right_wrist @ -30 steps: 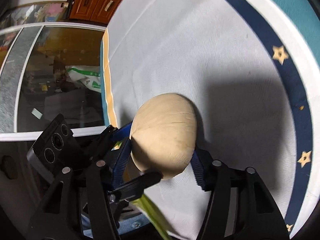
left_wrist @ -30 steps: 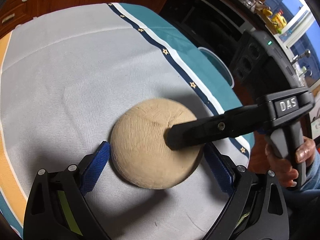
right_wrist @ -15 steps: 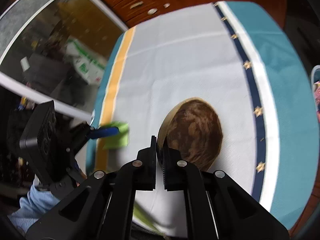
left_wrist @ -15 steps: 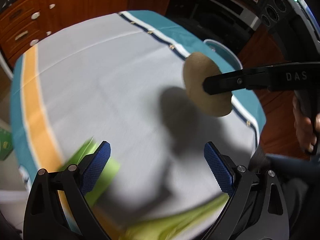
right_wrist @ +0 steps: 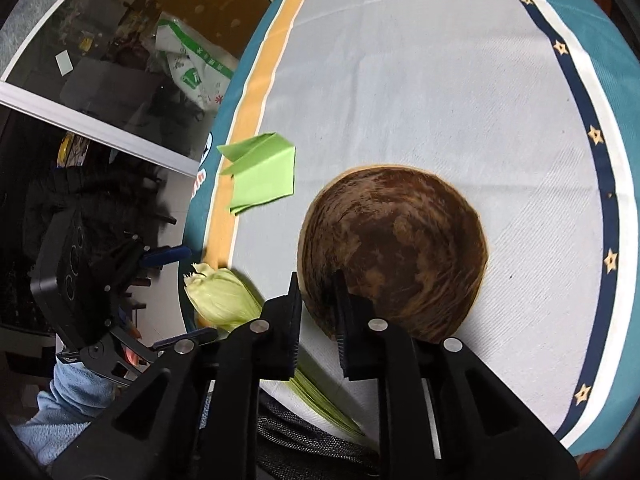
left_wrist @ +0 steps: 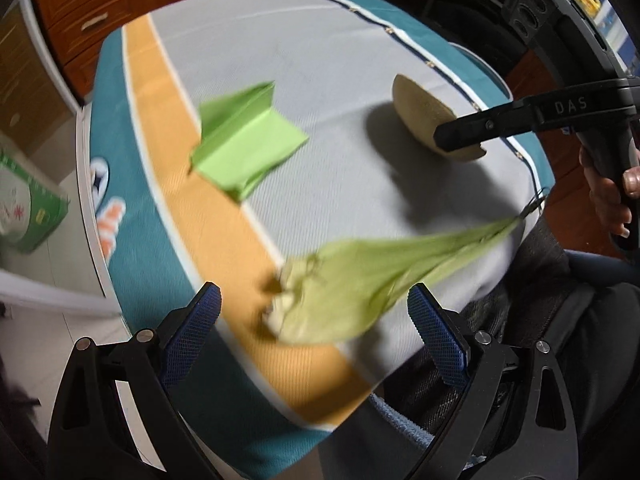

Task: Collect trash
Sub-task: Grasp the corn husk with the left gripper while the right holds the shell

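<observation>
Right gripper (right_wrist: 316,296) has its black jaws easing apart around the rim of the round brown coconut-shell bowl (right_wrist: 396,252), tilted above the grey cloth-covered table (right_wrist: 440,100). Left gripper (left_wrist: 314,314) gapes wide and empty over the pale green corn husk (left_wrist: 360,276); folded green paper (left_wrist: 244,140) lies beyond.
</observation>
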